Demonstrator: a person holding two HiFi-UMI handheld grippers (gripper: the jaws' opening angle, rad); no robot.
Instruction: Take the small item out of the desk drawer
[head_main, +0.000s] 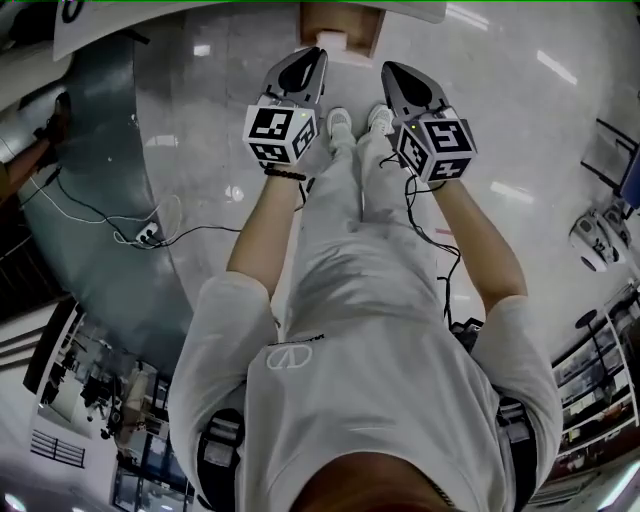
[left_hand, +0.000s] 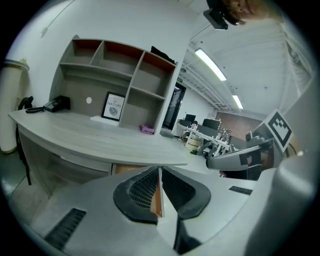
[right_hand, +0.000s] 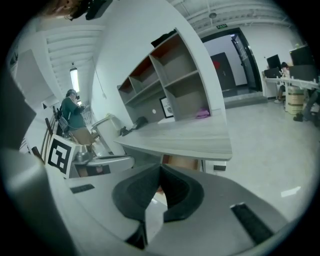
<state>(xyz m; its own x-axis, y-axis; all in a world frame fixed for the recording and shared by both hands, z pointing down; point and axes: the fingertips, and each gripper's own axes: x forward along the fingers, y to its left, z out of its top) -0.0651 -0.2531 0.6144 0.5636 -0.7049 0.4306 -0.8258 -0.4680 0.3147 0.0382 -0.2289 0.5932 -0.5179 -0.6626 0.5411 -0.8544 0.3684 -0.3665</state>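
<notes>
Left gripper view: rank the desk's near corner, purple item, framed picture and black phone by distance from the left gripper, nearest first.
1. Desk's near corner, just beyond the jaws.
2. Purple item, on the desk by the right-hand shelf bay.
3. Framed picture, under the shelves, further left.
4. Black phone, at the desk's far left end.

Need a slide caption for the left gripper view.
Left gripper, shut and empty, faces the grey desk and its shelf unit.

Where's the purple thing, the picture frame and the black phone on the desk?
purple thing (left_hand: 147, 129), left gripper view, on its middle.
picture frame (left_hand: 114, 106), left gripper view, on the centre of the print.
black phone (left_hand: 59, 103), left gripper view, on its body.
</notes>
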